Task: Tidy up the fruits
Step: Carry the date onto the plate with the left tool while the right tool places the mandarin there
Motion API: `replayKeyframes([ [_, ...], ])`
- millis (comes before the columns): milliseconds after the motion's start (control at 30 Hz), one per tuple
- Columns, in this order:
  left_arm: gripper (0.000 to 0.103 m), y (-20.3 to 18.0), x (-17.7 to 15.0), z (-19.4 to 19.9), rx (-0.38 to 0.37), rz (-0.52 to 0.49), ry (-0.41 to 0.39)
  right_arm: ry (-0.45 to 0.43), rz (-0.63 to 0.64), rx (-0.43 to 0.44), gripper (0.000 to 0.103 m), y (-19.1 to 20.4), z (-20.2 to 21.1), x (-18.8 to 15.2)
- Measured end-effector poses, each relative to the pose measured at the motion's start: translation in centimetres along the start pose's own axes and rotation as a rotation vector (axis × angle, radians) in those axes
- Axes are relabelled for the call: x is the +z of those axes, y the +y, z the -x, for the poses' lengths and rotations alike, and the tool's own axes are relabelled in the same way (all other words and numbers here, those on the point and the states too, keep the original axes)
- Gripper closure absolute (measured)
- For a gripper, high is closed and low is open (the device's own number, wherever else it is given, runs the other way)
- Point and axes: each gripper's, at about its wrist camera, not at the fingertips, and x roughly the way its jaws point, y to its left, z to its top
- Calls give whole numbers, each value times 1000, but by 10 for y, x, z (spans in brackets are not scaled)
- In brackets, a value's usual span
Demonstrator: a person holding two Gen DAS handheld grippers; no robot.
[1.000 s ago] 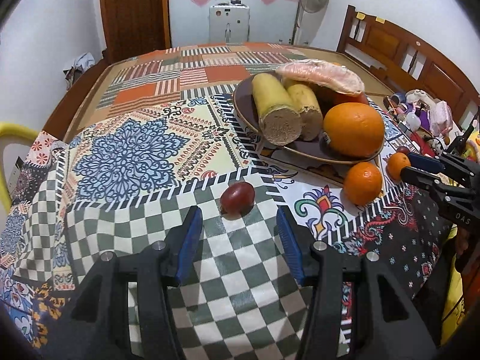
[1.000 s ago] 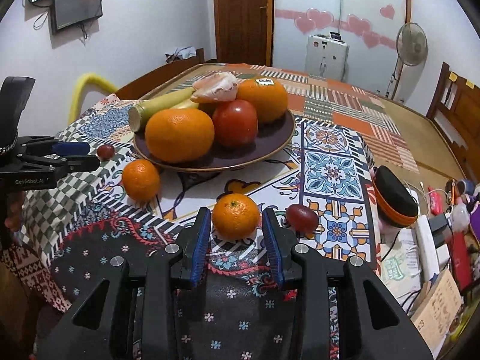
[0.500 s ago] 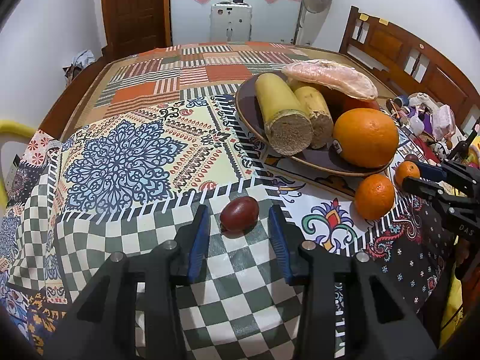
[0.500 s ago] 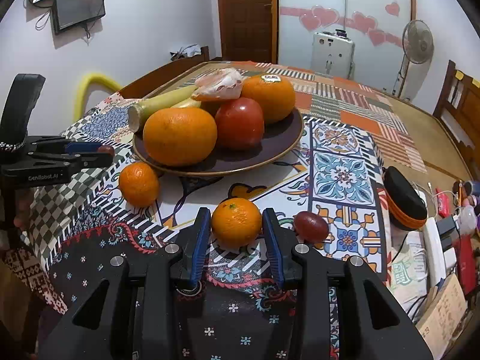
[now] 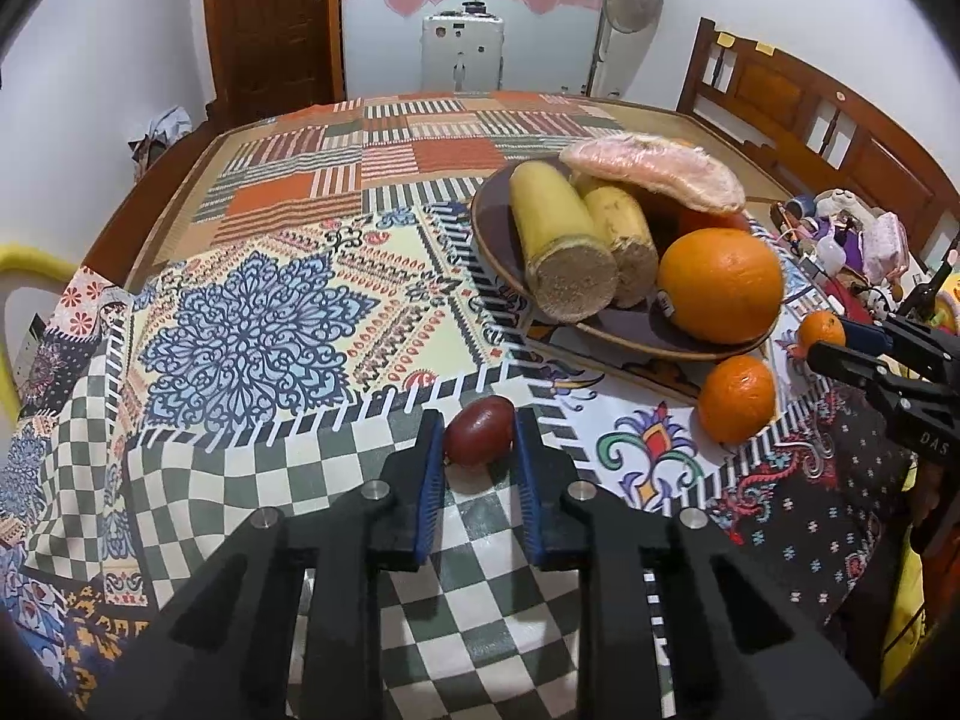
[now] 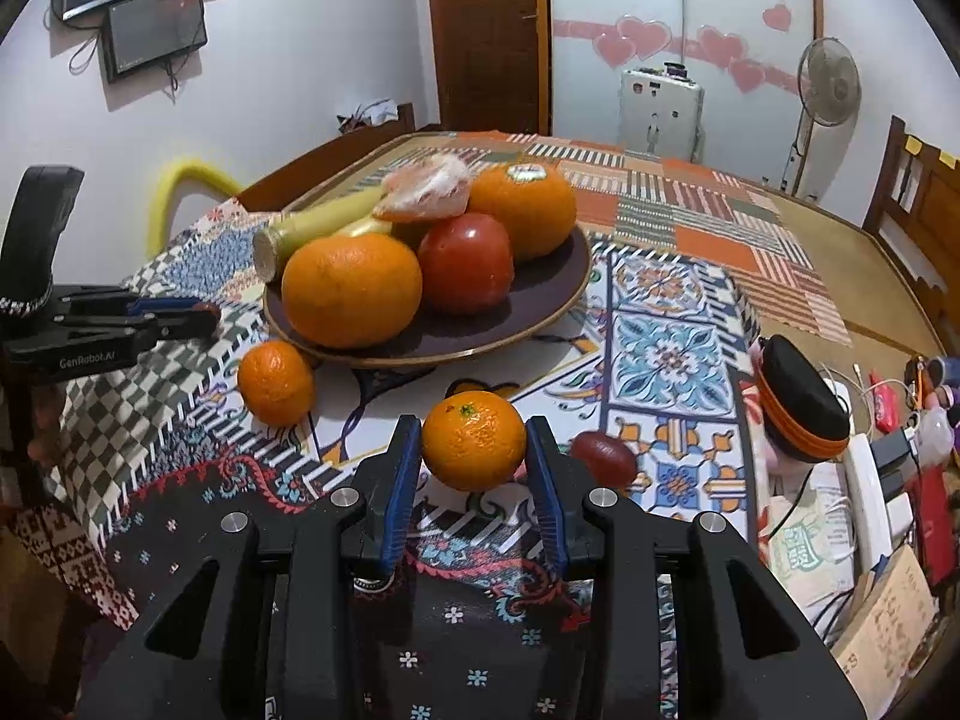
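Note:
My left gripper (image 5: 478,441) is shut on a small dark red fruit (image 5: 478,439) that rests on the checkered cloth. My right gripper (image 6: 474,450) is shut on a small orange mandarin (image 6: 474,441), held just above the cloth. A brown plate (image 6: 540,306) holds two large oranges (image 6: 351,288), a red tomato (image 6: 467,261), two sugarcane pieces (image 5: 561,240) and a pink grapefruit piece (image 5: 654,180). A second mandarin (image 6: 276,382) lies by the plate. Another dark red fruit (image 6: 603,457) lies right of my right gripper.
The patchwork tablecloth (image 5: 252,330) covers the table. A black and orange case (image 6: 801,405), cables, papers and small clutter sit at the table's right side. A yellow chair back (image 5: 24,276) stands at the left. A fan (image 6: 828,84) and door are behind.
My left gripper moved forward and closed on the dark red fruit. My right gripper closed on the mandarin and lifted it slightly.

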Motion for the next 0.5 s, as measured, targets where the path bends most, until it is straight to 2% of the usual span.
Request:
replayKeyframes([
  [300, 80, -19, 20, 28, -55, -19, -76, -58, -15, -5, 71, -7, 8, 19],
  [500, 80, -38, 32, 27, -96, -32, -93, -82, -12, -5, 71, -11, 7, 31],
])
